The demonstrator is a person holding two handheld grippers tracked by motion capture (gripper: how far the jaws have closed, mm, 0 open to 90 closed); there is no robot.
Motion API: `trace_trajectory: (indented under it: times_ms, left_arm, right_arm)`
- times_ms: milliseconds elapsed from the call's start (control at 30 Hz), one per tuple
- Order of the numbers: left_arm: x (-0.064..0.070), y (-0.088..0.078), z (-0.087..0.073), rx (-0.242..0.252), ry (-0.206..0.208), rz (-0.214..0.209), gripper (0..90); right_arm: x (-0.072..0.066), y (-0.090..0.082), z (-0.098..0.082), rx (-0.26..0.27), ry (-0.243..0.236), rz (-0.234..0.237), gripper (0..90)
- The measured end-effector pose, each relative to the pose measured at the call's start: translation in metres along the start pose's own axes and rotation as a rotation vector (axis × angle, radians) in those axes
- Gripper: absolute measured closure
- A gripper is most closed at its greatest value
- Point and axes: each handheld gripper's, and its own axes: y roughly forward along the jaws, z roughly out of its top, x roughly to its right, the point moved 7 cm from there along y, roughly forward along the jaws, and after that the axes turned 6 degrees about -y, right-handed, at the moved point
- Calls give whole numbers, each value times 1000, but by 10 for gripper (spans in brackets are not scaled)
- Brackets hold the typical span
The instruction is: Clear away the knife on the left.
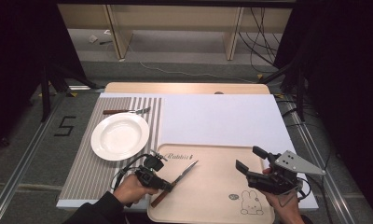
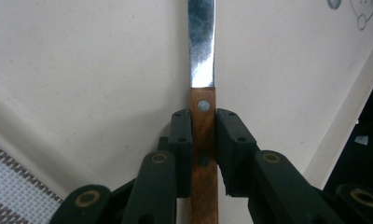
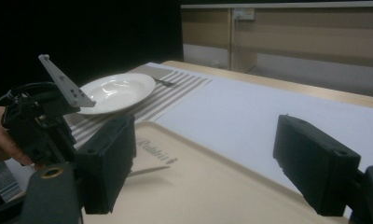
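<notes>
The left gripper (image 1: pixel 168 185) has its jaws closed on the wooden handle of the knife (image 2: pixel 203 84), which lies at a slant on the near left part of the tray (image 1: pixel 212 196), blade pointing far and right. The pads clamp only the thin sides of the handle near its front rivet, so the likeliest trouble is the knife pivoting or slipping between them once it is lifted, the blade swinging down and striking the tray. A tilted carry toward the plate (image 1: pixel 120 136) on the striped mat (image 1: pixel 84 172) at the left could knock the plate's rim or push it against the fork (image 1: pixel 126 111) just beyond. The right gripper (image 1: pixel 251 162) hovers over the near right of the tray, jaws wide apart and empty; a stray move left would cross the blade's path.
</notes>
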Motion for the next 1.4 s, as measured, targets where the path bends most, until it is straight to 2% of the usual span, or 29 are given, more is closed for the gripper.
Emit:
trace_trajectory:
  times_ms: [133, 200, 267, 300, 333, 500, 667, 767, 900, 1067, 1133, 1400]
  left_arm:
    - [1, 0, 0, 4, 13, 7, 756]
    - [0, 0, 1, 10, 44, -9, 717]
    - [2, -1, 0, 4, 31, -8, 662]
    - [4, -3, -1, 0, 31, -6, 662]
    - [5, -6, 2, 24, 71, -9, 586]
    - [9, -15, 11, 130, 155, 44, 365]
    - [17, -20, 18, 212, 213, 44, 260]
    - [25, -22, 20, 250, 263, 38, 243]
    - [35, -20, 21, 266, 323, 41, 247]
    - [42, -10, 22, 232, 381, 56, 293]
    - [43, -5, 21, 217, 389, 65, 300]
    - [45, 6, 23, 178, 437, 76, 465]
  right_arm:
    - [0, 0, 0, -3, -1, 1, 222]
    - [0, -1, 0, -3, 1, 0, 222]
    - [0, 0, 0, -1, -1, 1, 222]
    - [0, 0, 0, -2, -1, 1, 222]
    - [0, -1, 0, -3, -1, 0, 222]
    - [0, -1, 0, -2, 1, 1, 222]
    - [0, 0, 0, -2, -2, 0, 222]
    - [0, 0, 0, -3, -1, 1, 222]
    - [0, 0, 0, -3, -1, 1, 222]
    - [0, 0, 0, -2, -2, 1, 222]
    - [0, 0, 0, -2, -2, 1, 222]
    - [0, 0, 0, -3, -3, 2, 222]
